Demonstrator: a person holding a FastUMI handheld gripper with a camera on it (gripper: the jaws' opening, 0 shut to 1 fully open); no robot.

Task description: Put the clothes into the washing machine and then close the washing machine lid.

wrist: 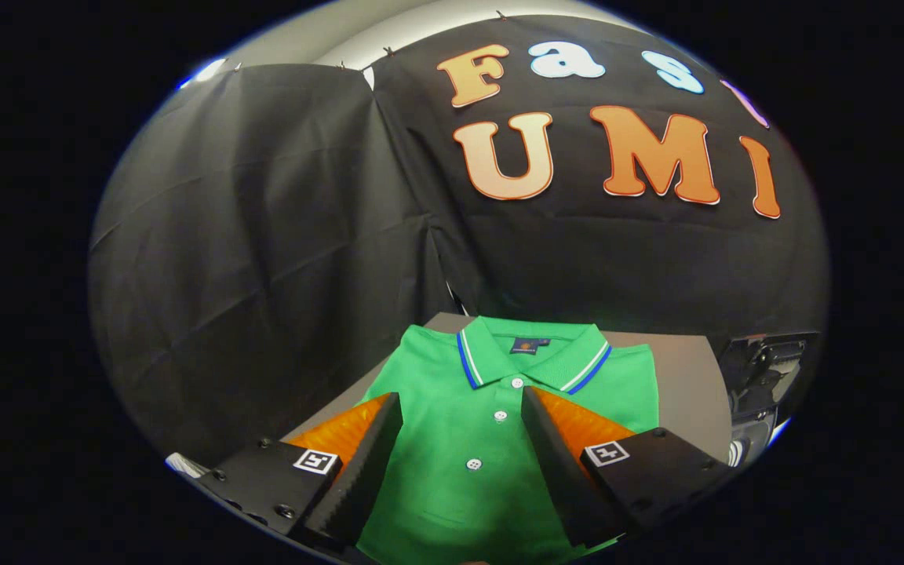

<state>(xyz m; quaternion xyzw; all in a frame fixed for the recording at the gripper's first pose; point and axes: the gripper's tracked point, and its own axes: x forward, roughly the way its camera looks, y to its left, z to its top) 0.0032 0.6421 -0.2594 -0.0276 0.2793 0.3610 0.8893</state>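
Green polo shirt (491, 439) lies flat and folded on a grey table (687, 392), directly beneath and between the gripper (461, 400) fingers, which are spread wide and touch nothing. Its striped collar (530, 357) points toward twelve o'clock, beyond the fingertips.

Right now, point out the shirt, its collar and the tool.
shirt (491, 463): gripper view, on the button placket, chest area, between the tool's fingers.
collar (534, 357): gripper view, on the folded striped collar, beyond the fingers.
tool (464, 412): gripper view, midway between the open fingertips, over the shirt.
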